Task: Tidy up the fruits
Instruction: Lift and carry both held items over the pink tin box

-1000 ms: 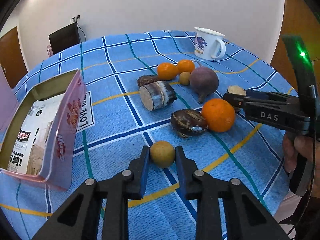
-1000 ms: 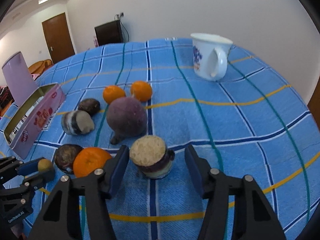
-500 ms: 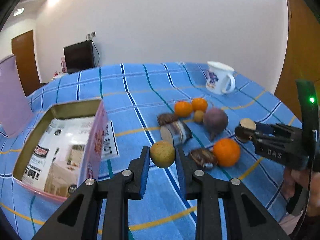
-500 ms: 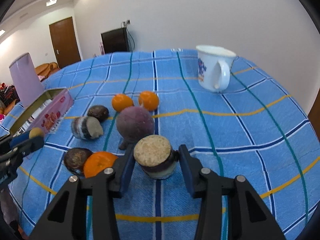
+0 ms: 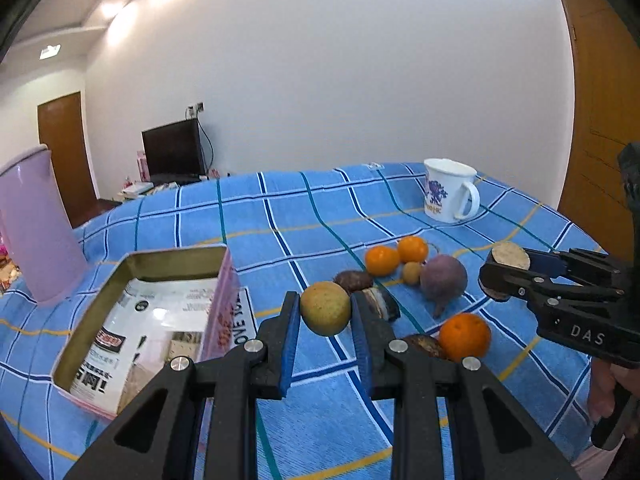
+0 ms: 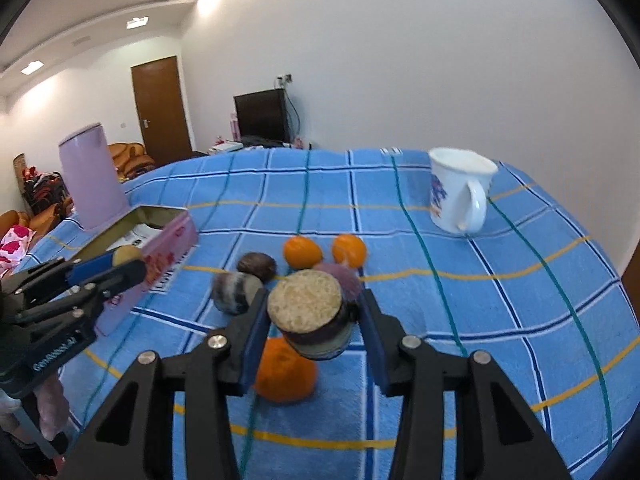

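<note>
Fruits held aloft over the blue checked tablecloth [image 5: 280,216]: yellow-green fruit [image 5: 325,308] clamped in left gripper [image 5: 325,322] beside pink tin [image 5: 224,304], cut cane stub [image 6: 310,316] pinched in right gripper [image 6: 310,320]. Risk: round skin slipping free, rolling off.

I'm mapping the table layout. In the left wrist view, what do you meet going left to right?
Pink pitcher → pink tin box → yellow-green fruit held in the left gripper → purple round fruit → white mug → cut sugarcane piece held in the right gripper.
</note>
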A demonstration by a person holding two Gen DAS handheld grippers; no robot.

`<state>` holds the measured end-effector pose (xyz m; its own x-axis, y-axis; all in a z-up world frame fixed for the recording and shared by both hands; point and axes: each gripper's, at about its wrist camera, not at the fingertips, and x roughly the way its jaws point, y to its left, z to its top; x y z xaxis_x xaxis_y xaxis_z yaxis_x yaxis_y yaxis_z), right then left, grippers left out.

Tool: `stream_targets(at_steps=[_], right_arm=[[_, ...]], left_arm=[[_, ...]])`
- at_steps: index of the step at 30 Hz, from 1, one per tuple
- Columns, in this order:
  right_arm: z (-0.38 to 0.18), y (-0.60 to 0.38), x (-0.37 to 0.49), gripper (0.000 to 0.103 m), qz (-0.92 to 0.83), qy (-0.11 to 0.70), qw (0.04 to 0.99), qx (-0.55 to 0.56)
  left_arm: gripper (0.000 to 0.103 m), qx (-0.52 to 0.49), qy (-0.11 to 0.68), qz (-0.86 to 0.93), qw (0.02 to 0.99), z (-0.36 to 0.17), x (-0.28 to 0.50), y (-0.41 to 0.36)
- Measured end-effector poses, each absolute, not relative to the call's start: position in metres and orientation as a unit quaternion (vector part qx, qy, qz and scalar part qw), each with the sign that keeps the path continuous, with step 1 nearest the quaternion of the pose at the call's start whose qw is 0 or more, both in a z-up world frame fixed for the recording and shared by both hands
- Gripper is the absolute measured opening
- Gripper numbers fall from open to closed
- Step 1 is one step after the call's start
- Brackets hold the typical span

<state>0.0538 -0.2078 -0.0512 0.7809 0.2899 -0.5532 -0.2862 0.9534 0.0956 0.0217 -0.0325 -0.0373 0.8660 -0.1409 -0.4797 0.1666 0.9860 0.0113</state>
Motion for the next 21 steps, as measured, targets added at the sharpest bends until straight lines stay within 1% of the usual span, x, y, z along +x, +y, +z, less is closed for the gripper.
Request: stream_targets(at_steps=[9, 21], right_arm=[[-0.039, -0.185, 0.044, 0.046, 0.183, 0.254, 0.95, 0.0], [-0.028, -0.163, 0.04, 0.046, 0.209, 0.231, 0.95, -0.005]], left_arm=[[0.027, 0.032, 0.224, -0.075, 0.971, -0.032, 0.017, -0.029], [0.027, 0.028, 0.212, -0.063, 0.975, -0.023, 0.016, -0.017]])
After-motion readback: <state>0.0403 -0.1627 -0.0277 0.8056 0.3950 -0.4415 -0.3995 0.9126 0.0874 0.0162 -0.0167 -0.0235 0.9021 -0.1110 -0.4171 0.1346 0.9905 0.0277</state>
